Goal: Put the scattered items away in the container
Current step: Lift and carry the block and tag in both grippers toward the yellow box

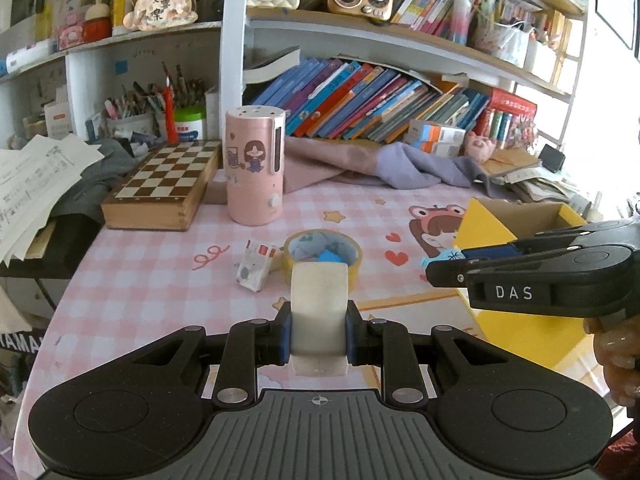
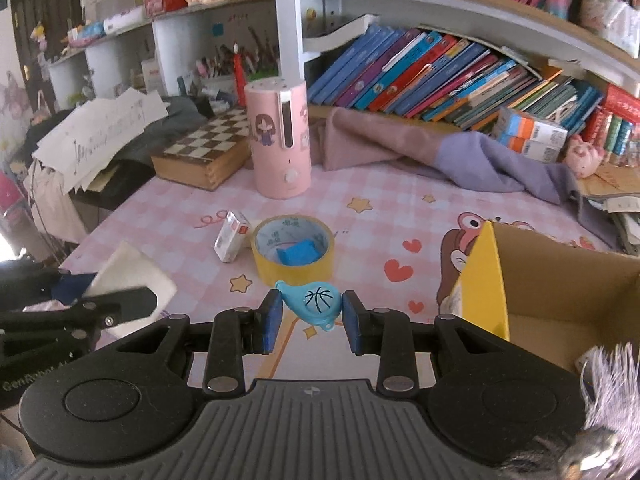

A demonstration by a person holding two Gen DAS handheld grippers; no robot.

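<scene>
My left gripper (image 1: 319, 330) is shut on a white eraser-like block (image 1: 319, 312), held above the pink checked table. My right gripper (image 2: 313, 320) is shut on a light blue teardrop-shaped item with a basketball print (image 2: 314, 302). In the left wrist view the right gripper (image 1: 440, 270) comes in from the right, beside the yellow cardboard box (image 1: 486, 226). That open box (image 2: 486, 272) sits at the table's right. A yellow tape roll (image 2: 294, 246) lies mid-table with a blue piece (image 2: 298, 254) inside it. A small white carton (image 2: 232, 238) lies just left of the roll.
A pink cylindrical humidifier (image 2: 280, 140) stands behind the tape. A folded chessboard box (image 2: 204, 152) and loose papers (image 2: 100, 132) lie at the left. Purple and mauve cloth (image 2: 460, 156) is heaped at the back, under shelves of books (image 2: 440, 76).
</scene>
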